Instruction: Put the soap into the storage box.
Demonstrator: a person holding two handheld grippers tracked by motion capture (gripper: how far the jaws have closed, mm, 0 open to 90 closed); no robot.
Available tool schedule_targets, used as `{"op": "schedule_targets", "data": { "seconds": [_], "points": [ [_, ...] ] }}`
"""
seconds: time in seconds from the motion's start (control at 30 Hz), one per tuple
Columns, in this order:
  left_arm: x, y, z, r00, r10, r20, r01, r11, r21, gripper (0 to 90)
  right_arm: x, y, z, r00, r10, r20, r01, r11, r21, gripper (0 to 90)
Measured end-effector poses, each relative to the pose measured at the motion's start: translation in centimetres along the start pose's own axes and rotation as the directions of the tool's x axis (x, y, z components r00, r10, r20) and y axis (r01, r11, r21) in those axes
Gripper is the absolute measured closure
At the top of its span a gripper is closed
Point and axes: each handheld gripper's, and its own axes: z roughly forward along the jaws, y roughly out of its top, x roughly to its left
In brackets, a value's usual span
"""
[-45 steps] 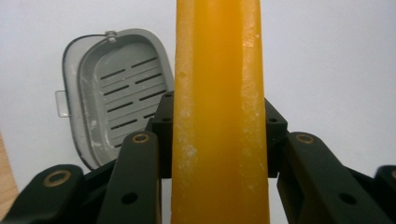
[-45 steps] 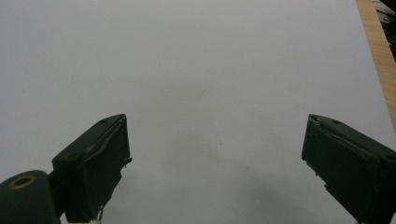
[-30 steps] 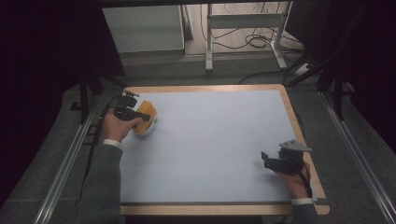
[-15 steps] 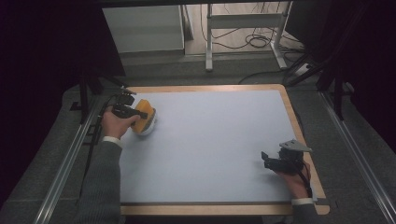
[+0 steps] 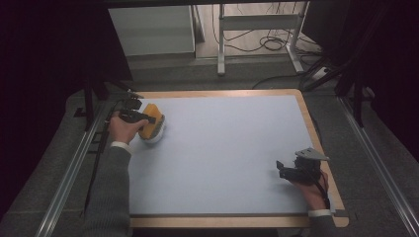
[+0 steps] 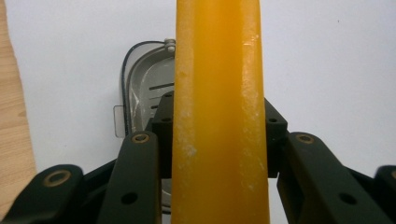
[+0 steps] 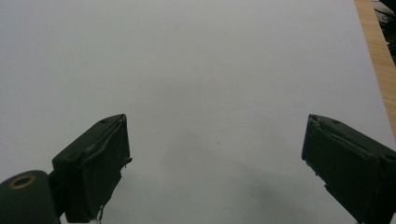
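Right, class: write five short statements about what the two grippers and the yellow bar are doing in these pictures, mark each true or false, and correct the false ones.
1. The left gripper is shut on the yellow bar. True.
2. The right gripper holds a sponge. False: its jaws stand apart with nothing between them.
3. A clear dish with a slotted grey insert lies under the yellow bar. True.
4. The left gripper is near the table's far left corner. True.
5. The right gripper is at the middle of the white mat. False: it is by the mat's near right edge.
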Motion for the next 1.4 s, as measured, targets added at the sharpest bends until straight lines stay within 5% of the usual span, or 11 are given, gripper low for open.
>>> {"op": "schedule_targets", "data": {
  "seconds": [1.4],
  "points": [
    [1.4,0.1,2.9,0.9972,-0.065,-0.037,0.065,0.9977,0.018,60.9,0.0,-0.2,0.3,1.0000,-0.002,0.003,0.002,1.000,0.011,7.6]
  ]
}}
